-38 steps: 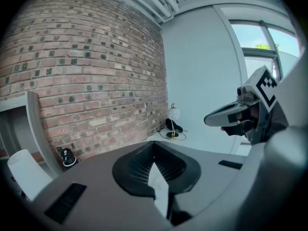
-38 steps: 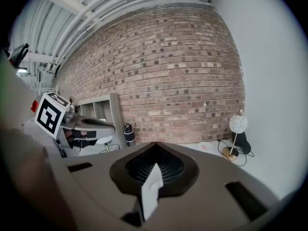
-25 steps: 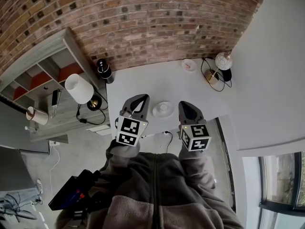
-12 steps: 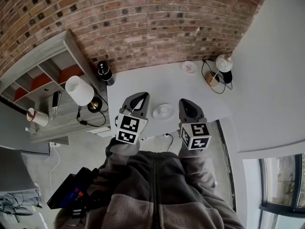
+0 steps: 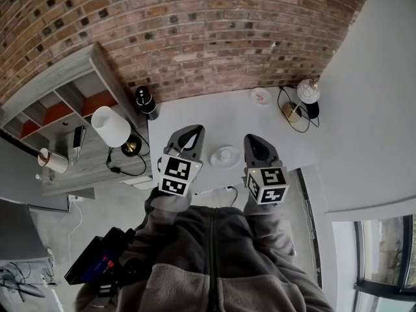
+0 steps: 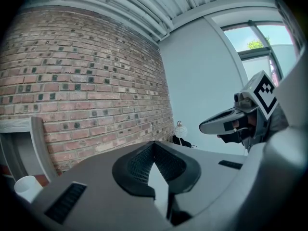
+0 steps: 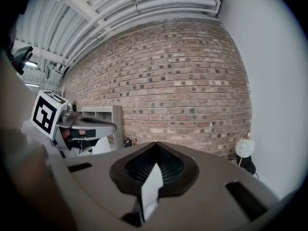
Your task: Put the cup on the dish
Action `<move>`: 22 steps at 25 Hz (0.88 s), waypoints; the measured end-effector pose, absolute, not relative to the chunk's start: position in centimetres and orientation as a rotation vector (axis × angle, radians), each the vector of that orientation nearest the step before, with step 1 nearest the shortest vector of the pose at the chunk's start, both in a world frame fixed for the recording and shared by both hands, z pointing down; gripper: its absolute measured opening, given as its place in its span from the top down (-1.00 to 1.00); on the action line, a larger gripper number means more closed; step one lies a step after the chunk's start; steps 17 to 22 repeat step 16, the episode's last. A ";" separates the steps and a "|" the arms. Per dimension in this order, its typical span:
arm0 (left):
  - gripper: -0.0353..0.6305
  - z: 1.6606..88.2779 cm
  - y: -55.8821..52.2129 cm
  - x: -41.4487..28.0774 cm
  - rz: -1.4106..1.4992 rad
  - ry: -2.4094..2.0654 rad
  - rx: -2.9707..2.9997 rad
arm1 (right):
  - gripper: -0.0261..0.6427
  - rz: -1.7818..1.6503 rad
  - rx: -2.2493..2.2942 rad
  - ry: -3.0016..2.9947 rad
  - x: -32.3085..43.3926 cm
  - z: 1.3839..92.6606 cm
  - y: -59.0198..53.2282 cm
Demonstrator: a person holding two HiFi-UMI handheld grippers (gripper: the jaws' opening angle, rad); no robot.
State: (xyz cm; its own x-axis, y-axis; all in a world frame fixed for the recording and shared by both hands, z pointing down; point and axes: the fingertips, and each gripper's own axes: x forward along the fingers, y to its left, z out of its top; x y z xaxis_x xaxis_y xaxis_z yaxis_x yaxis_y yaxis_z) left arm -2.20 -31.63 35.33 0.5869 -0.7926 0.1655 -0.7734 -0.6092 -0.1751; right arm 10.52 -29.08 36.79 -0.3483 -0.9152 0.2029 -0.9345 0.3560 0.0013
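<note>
A white saucer with a small white cup (image 5: 225,155) on it sits near the front edge of the white table (image 5: 195,112). It lies between my two grippers in the head view. My left gripper (image 5: 188,134) is shut and empty, just left of the saucer. My right gripper (image 5: 254,142) is shut and empty, just right of it. Both are held side by side and point toward the brick wall. In the left gripper view the jaws (image 6: 154,145) meet with nothing between them. The right gripper view shows the same (image 7: 156,146). Neither gripper view shows the saucer.
A second small dish (image 5: 260,96) and a globe lamp (image 5: 307,91) with its cable stand at the table's far right. A black cylinder (image 5: 144,99) stands at the far left corner. A white-shaded lamp (image 5: 110,126) and a grey shelf unit (image 5: 58,93) are left of the table.
In the head view the table and its things have slid slightly lower, so the saucer sits further back between the grippers. Both grippers stay shut and side by side.
</note>
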 end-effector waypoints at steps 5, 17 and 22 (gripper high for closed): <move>0.88 35.5 -32.3 -2.5 -0.349 1.357 -2.717 | 0.91 0.161 1.677 -2.459 10.4 36.6 -29.7; 0.88 36.0 -32.8 -2.8 -0.343 1.377 -2.729 | 0.91 0.148 1.658 -2.479 10.0 36.5 -30.0; 0.88 36.0 -32.8 -2.8 -0.343 1.377 -2.729 | 0.91 0.148 1.658 -2.479 10.0 36.5 -30.0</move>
